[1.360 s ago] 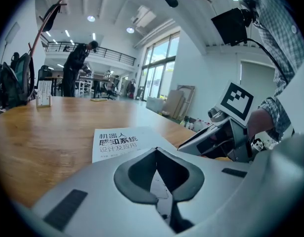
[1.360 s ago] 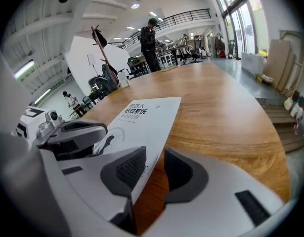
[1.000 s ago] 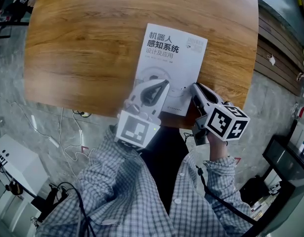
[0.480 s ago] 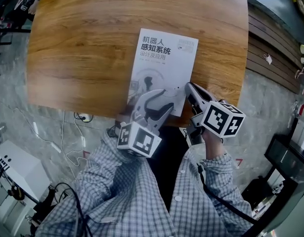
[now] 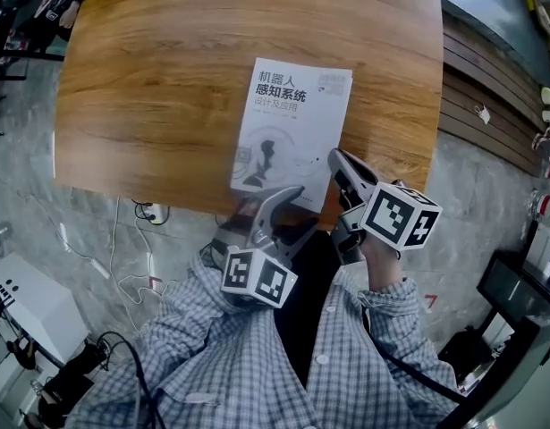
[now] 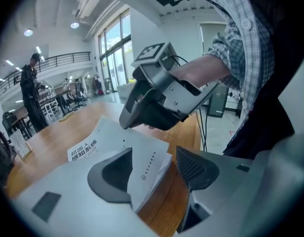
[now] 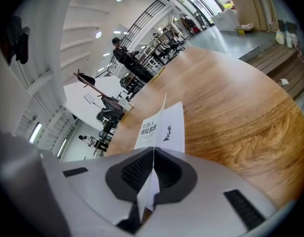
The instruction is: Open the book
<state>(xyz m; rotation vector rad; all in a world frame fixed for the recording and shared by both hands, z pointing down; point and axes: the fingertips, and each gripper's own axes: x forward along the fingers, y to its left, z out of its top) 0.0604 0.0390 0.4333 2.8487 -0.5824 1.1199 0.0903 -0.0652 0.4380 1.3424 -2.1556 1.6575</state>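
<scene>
Head view shows the left tongs just opened wide around the near corner of the book lying ahead on the table; keep them clear while the right tongs, pinching its cover, swing it leftward.

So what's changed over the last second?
The left gripper drew back off the book towards the person; its jaws have just been opening, with the book's near corner loose between them. The right gripper stays shut on the cover. The book still lies on the table.
</scene>
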